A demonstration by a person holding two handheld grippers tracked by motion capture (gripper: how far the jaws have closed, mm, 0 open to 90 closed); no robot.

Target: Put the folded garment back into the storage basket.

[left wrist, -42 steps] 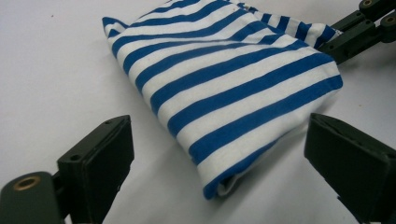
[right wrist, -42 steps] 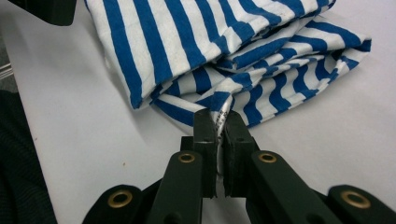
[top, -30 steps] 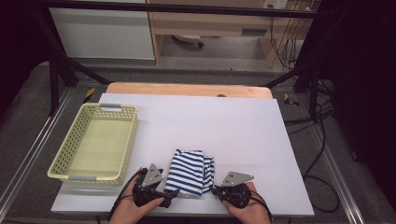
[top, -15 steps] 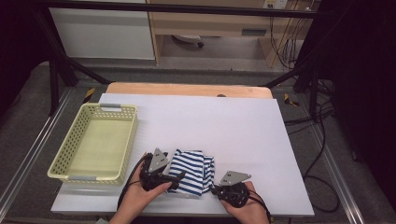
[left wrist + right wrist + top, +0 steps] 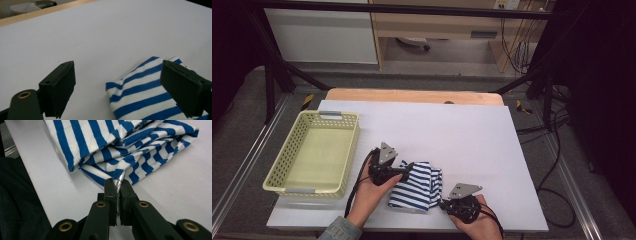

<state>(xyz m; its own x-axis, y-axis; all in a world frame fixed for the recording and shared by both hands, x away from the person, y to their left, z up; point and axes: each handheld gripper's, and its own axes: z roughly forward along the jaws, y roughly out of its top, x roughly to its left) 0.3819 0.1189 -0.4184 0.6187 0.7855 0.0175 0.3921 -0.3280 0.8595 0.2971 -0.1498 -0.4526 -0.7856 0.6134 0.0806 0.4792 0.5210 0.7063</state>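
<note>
I see the white worktop (image 5: 472, 145) as the largest thing, with a wooden edge along its far side. On it, at about 9 o'clock from the middle, sits the pale yellow basket (image 5: 314, 152) with perforated walls; I can see nothing lying inside it. Near the front edge, at about 6 o'clock, lies the folded blue-and-white striped cloth (image 5: 416, 186), resting flat on the worktop and well apart from the basket's right wall.

My left claw (image 5: 408, 169) is at the cloth's 10 o'clock corner, held in the person's left hand (image 5: 369, 192). In the left gripper view its two black jaws stand wide apart, released, and the striped cloth (image 5: 150, 92) lies between them, nearer to the right jaw; that jaw overlaps the cloth's edge, but I cannot tell if it touches.

My right claw (image 5: 443, 203) is at the cloth's 5 o'clock corner, in the person's right hand (image 5: 474, 222). In the right gripper view the right claw (image 5: 117, 185) is clenched, jaws almost together, and it grips a thin edge of the cloth (image 5: 120, 142) with a small white label between the pads. The layers of the fold spread out from the jaws toward 12 o'clock.

A denim sleeve cuff (image 5: 334, 231) shows at the bottom of the high view, on the left forearm.
</note>
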